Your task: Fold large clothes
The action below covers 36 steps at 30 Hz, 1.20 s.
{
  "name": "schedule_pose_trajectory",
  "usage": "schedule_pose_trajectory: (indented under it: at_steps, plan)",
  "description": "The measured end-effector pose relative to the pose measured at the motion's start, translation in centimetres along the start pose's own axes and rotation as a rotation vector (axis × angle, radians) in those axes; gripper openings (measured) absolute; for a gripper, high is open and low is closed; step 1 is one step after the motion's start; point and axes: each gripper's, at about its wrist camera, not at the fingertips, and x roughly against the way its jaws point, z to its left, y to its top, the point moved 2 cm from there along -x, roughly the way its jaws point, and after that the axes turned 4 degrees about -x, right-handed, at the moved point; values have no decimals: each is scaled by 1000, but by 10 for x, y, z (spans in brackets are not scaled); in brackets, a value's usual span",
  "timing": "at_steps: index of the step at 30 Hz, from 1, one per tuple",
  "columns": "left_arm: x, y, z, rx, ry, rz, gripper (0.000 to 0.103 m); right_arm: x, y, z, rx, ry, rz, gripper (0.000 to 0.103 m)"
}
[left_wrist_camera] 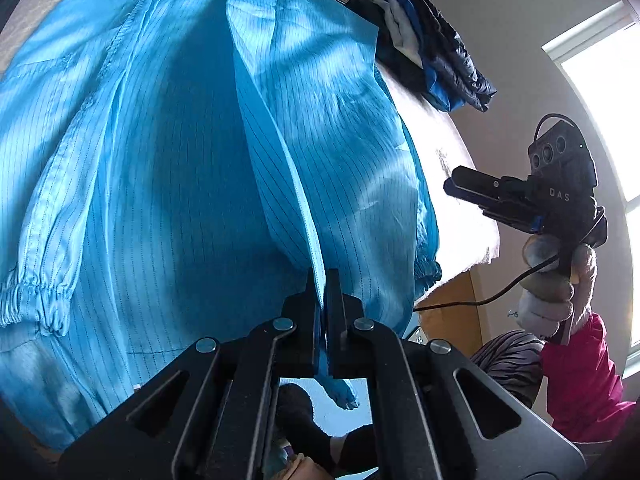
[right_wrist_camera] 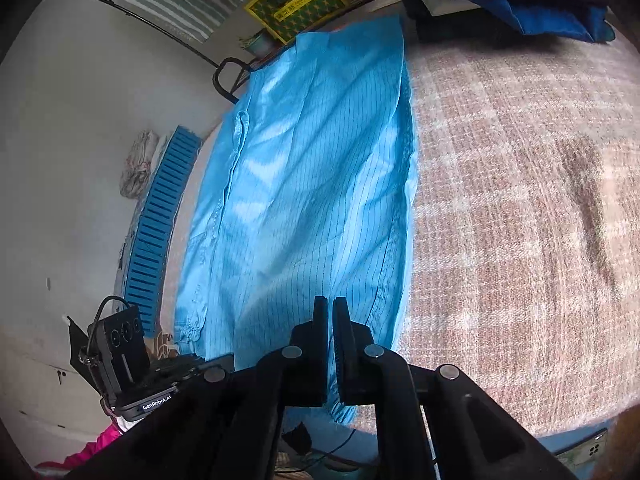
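A large light-blue pinstriped garment [left_wrist_camera: 180,160] lies spread on a bed; in the right wrist view the garment [right_wrist_camera: 312,180] runs as a long panel away from me. My left gripper [left_wrist_camera: 323,280] is shut on a hem edge of it, and the cloth rises in a fold from the jaws. A sleeve cuff [left_wrist_camera: 32,300] with elastic lies to the left. My right gripper [right_wrist_camera: 330,304] hovers over the garment's near end, its jaws a narrow gap apart with nothing pinched. In the left wrist view the right gripper [left_wrist_camera: 452,186] hangs in the air beside the bed, held by a gloved hand [left_wrist_camera: 556,288].
A brown-and-white plaid bed cover [right_wrist_camera: 500,200] spreads right of the garment. A pile of dark and blue clothes [right_wrist_camera: 552,12] sits at the far end. A blue slatted panel [right_wrist_camera: 160,224] leans by the wall, a yellow box [right_wrist_camera: 294,0] beyond. A bright window [left_wrist_camera: 600,100] stands right.
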Motion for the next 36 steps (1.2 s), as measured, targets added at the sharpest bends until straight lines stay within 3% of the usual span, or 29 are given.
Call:
schedule_pose_trajectory:
  at_steps: [1, 2, 6, 8, 16, 23, 26, 29, 31, 32, 34, 36]
  plan:
    - [3, 1, 4, 10, 4, -7, 0, -6, -2, 0, 0, -2, 6, 45]
    - [6, 1, 9, 21, 7, -12, 0, -14, -4, 1, 3, -3, 19, 47]
    - [7, 1, 25, 50, 13, -9, 0, -45, -8, 5, 3, 28, 57, 32]
    - [6, 1, 29, 63, 7, -5, 0, -54, -8, 10, -2, 57, 65, 3]
    - [7, -1, 12, 47, -52, -13, 0, -1, 4, 39, 111, -33, 30, 0]
    - [-23, -17, 0, -36, 19, 46, 0, -32, 0, -15, 33, -197, 91, 0]
    - [-18, -17, -6, -70, 33, 48, 0, -35, 4, -23, 4, -186, 92, 0]
    - [-1, -15, -8, -98, 59, 27, 0, -20, 7, -9, 79, -167, 77, 0]
    - [16, -14, -9, -120, 72, -1, 0, -9, 10, -4, 124, -132, 83, 7]
    - [24, -13, -11, -131, 73, -14, 0, -4, 12, -1, 137, -123, 72, 20]
    - [39, -11, -17, -152, 74, -48, 0, 4, 21, -3, 140, -117, 35, 34]
    - [50, -7, -25, -179, 82, -84, 0, 5, 33, -10, 98, -95, 3, 34]
